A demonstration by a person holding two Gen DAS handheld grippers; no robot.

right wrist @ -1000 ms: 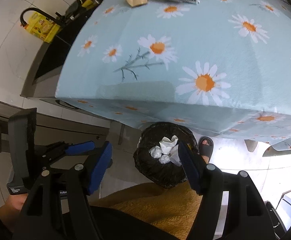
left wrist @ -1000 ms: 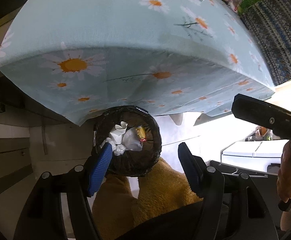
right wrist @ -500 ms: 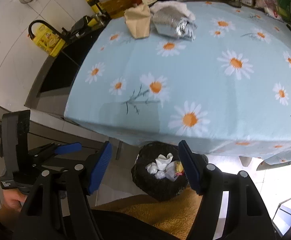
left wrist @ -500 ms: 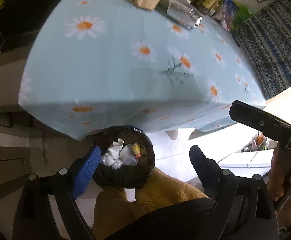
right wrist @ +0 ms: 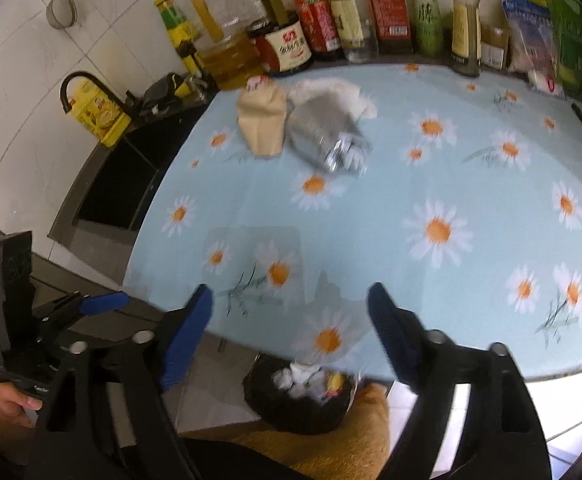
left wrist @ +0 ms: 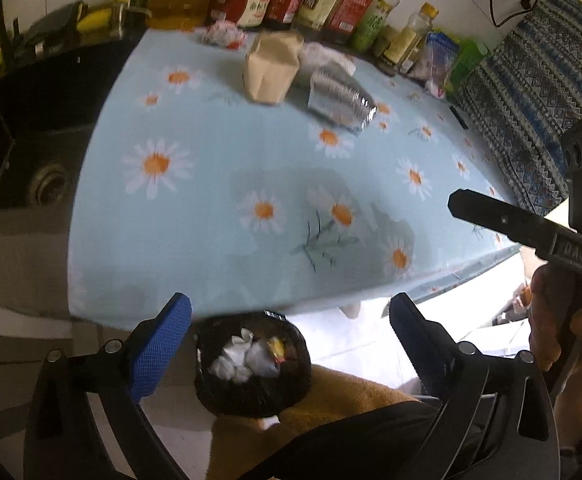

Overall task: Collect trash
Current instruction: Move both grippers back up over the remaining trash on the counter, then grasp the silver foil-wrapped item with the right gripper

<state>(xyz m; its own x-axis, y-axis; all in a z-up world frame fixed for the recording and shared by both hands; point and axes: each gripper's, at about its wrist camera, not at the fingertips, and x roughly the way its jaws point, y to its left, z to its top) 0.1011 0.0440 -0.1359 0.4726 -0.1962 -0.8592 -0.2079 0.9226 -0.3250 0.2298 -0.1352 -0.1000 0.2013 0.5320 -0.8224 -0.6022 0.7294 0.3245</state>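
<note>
Trash bin [left wrist: 251, 368] sits low, close to me, under the table edge, with white scraps inside. Both my grippers are wide apart and hold nothing: left gripper [left wrist: 289, 340] and right gripper [right wrist: 289, 332]. Far across the daisy cloth [right wrist: 431, 200] lie a tan paper bag [right wrist: 262, 122] and a crumpled foil bag [right wrist: 325, 136], well away from my jaws. I think I should reach straight out, stay low, and pinch one bag at its middle.

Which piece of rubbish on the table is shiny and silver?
The crumpled foil bag, lying right of the plain tan paper bag and in front of the white tissue.
</note>
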